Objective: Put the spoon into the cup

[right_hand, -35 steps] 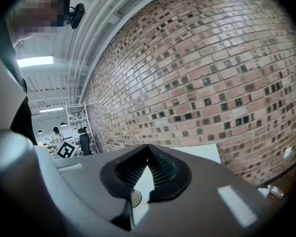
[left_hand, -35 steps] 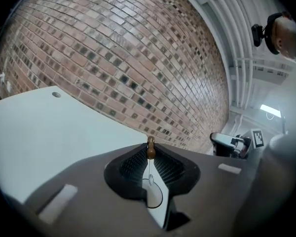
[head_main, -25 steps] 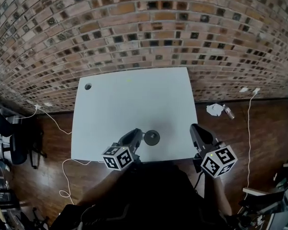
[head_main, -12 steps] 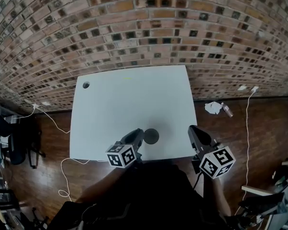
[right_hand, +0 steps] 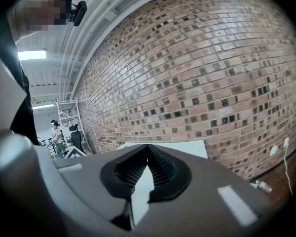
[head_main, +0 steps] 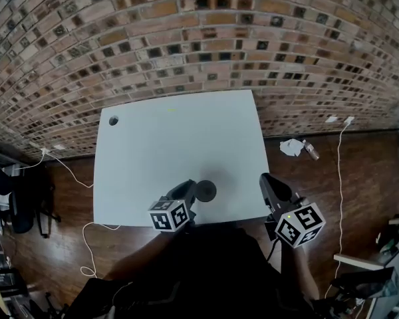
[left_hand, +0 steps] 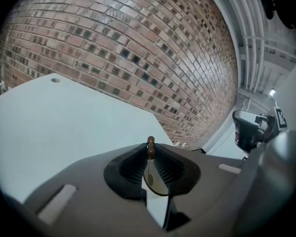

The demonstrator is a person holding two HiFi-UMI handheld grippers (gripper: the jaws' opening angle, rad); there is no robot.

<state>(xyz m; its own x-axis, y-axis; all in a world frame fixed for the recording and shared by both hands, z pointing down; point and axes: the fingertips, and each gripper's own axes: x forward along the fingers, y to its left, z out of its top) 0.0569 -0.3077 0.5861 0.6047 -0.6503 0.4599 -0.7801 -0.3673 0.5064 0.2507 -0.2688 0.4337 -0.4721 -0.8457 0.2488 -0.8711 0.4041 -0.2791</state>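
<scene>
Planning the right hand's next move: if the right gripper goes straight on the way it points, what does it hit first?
Probably the white table, on its bare top; beyond it stands the brick wall. Depth is unclear.

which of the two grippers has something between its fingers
The left gripper: its fingers pinch the brown-tipped spoon. The right gripper has its fingers together with nothing between them.

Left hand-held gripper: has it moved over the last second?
Yes. The left hand-held gripper, shut on the spoon, has edged right toward the cup, closing the gap between them.
</scene>
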